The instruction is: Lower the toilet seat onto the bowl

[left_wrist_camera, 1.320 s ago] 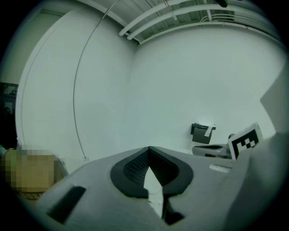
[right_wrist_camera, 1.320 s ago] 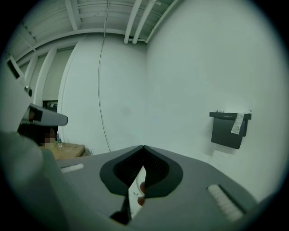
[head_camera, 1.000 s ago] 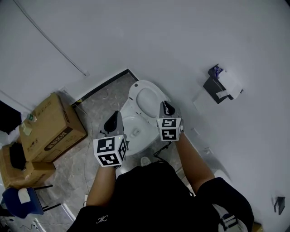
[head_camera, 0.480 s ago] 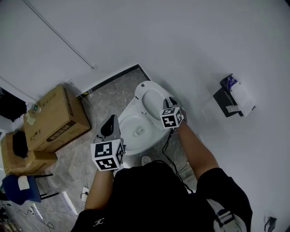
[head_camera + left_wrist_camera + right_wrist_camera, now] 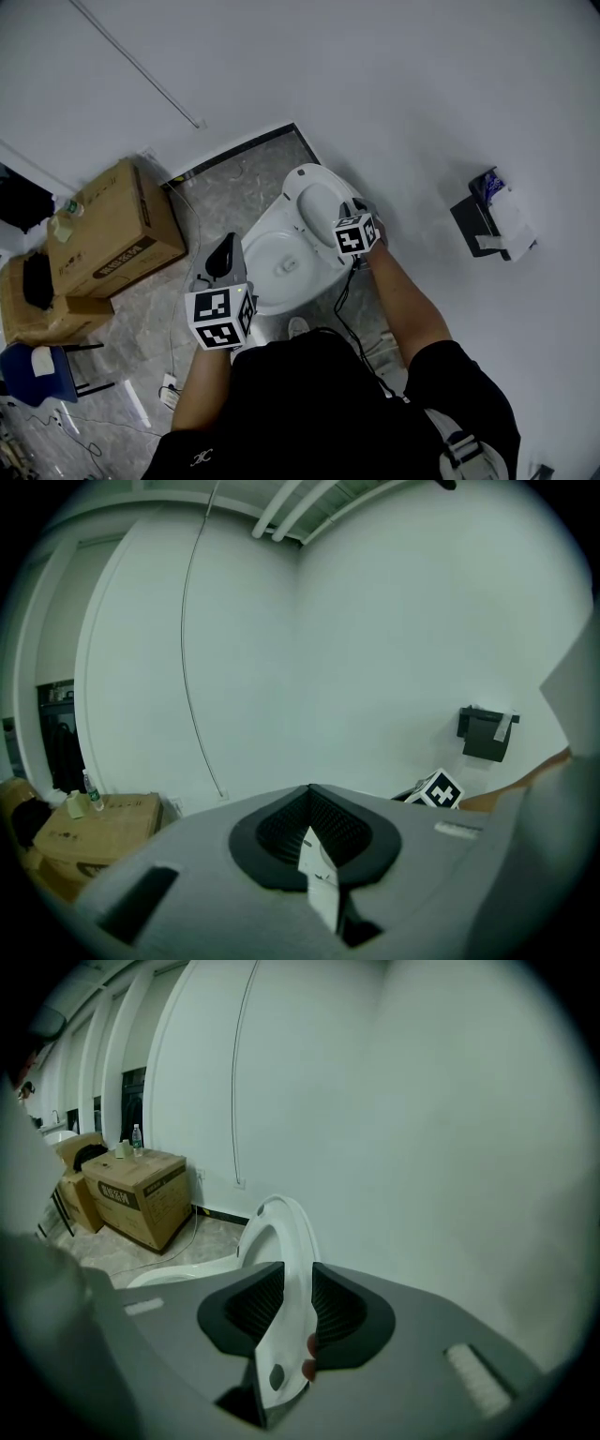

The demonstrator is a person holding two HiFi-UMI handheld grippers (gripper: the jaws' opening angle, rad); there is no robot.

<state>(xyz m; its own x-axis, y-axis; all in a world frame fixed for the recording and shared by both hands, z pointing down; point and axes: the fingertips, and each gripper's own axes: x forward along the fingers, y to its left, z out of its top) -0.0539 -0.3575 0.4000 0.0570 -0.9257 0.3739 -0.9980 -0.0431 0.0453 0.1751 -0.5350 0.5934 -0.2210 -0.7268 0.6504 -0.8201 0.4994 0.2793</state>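
The white toilet seat (image 5: 317,200) stands raised, leaning toward the wall behind the open bowl (image 5: 277,264). My right gripper (image 5: 352,208) is at the seat's right rim. In the right gripper view the seat (image 5: 281,1237) runs edge-on between the dark pads, and the right gripper (image 5: 295,1305) has its jaws opening around it; I cannot make out a firm press. My left gripper (image 5: 225,255) hovers over the bowl's left side, away from the seat. In its own view the left gripper (image 5: 311,829) is shut, pads meeting with only a small white tag sticking out.
Cardboard boxes (image 5: 111,234) stand left of the toilet on the marble floor. A black paper holder (image 5: 489,221) hangs on the wall at the right. A blue stool (image 5: 36,371) sits at lower left. A cable trails on the floor by the bowl's base.
My right gripper has moved forward and up to the seat's right rim. The left gripper dropped back slightly. The seat stays upright.
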